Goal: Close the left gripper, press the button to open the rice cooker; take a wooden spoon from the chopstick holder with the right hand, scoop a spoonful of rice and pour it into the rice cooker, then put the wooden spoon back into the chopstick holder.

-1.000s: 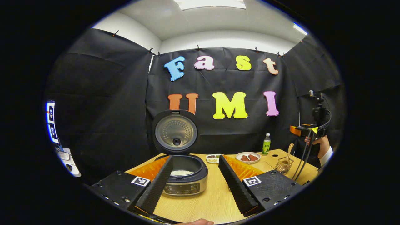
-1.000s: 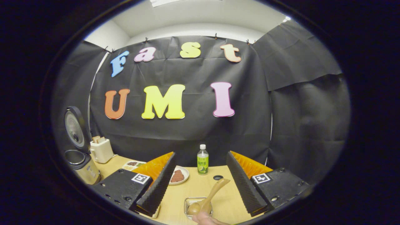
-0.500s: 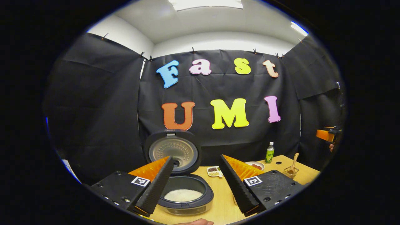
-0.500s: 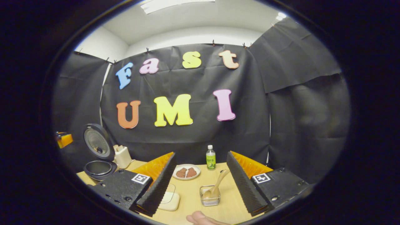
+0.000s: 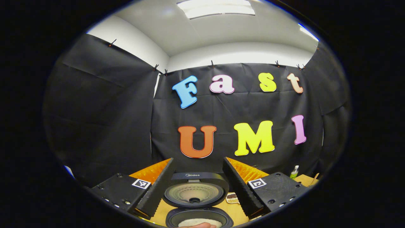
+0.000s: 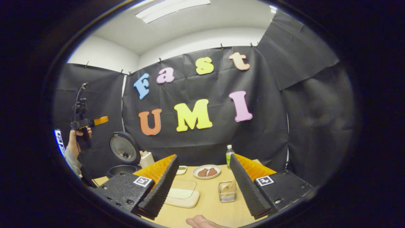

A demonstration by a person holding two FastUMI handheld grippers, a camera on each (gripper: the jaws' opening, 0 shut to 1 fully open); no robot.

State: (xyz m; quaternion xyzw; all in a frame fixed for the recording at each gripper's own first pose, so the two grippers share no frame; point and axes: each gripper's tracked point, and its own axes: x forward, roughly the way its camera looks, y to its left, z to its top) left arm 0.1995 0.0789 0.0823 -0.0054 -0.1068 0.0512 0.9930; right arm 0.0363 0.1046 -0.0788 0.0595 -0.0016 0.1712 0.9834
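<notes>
The rice cooker stands open: its raised lid point(image 5: 194, 191) and the pot with white rice point(image 5: 199, 222) sit right below my left gripper point(image 5: 198, 161), which is open and holds nothing. From the right gripper view the cooker point(image 6: 124, 153) is at the far left of the table. There a hand holds the left gripper point(image 6: 95, 121) high above the cooker. The wooden spoon point(image 6: 232, 185) leans in the clear chopstick holder point(image 6: 227, 192), just inside the right finger of my right gripper point(image 6: 203, 157). That gripper is open and apart from the spoon.
On the wooden table point(image 6: 202, 210) lie a flat cream tray point(image 6: 182, 193), a plate of brown food point(image 6: 207, 171), a green bottle point(image 6: 228, 155), a small dish point(image 6: 181, 170) and a white container point(image 6: 145, 158) beside the cooker. A fingertip point(image 6: 197, 220) shows at the bottom edge.
The right gripper has drawn back from the holder, leaving the spoon in it. The left gripper has moved in over the open cooker and tilted upward. Both stay open.
</notes>
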